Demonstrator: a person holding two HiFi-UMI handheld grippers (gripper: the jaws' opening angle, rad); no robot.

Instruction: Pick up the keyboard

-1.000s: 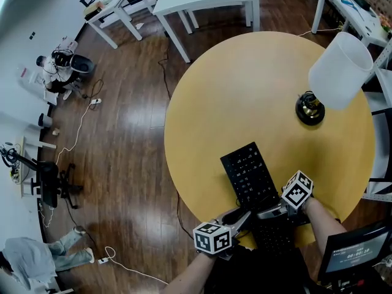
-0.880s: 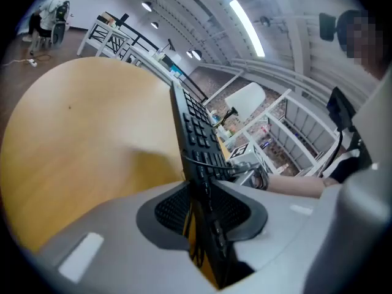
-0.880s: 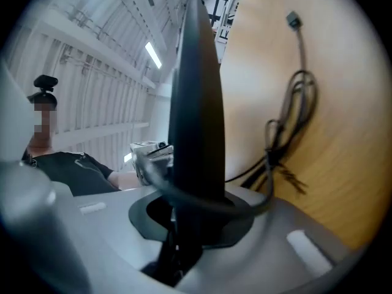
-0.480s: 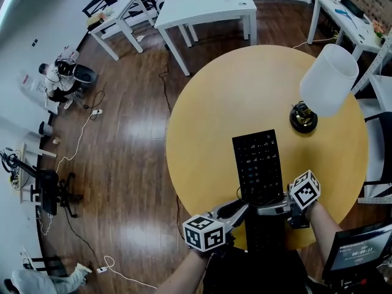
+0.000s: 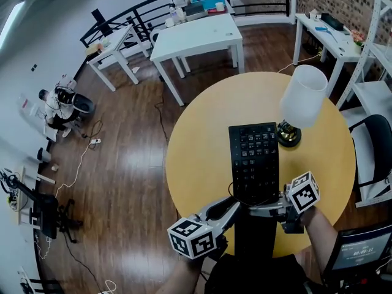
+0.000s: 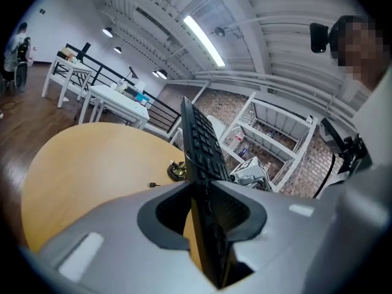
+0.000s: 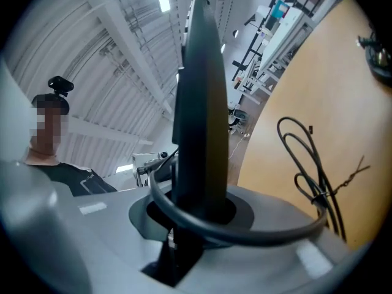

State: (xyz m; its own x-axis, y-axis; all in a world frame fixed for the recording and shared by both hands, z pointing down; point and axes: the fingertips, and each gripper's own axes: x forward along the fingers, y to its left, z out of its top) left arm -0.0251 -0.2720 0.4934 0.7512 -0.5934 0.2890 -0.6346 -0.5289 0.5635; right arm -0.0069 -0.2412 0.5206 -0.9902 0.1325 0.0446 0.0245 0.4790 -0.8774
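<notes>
Two hand-held grippers, left (image 5: 230, 207) just closing, right (image 5: 258, 212), pinch the keyboard (image 5: 253, 161) above a round yellow table (image 5: 197, 144) on wood floor (image 5: 122, 158).

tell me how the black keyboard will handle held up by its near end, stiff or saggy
Probably stiff: the keyboard looks straight in the head view though gripped only at its near end. Thin, so likely light, but the long free end could make it pivot. The looped cable beside it may snag.
</notes>
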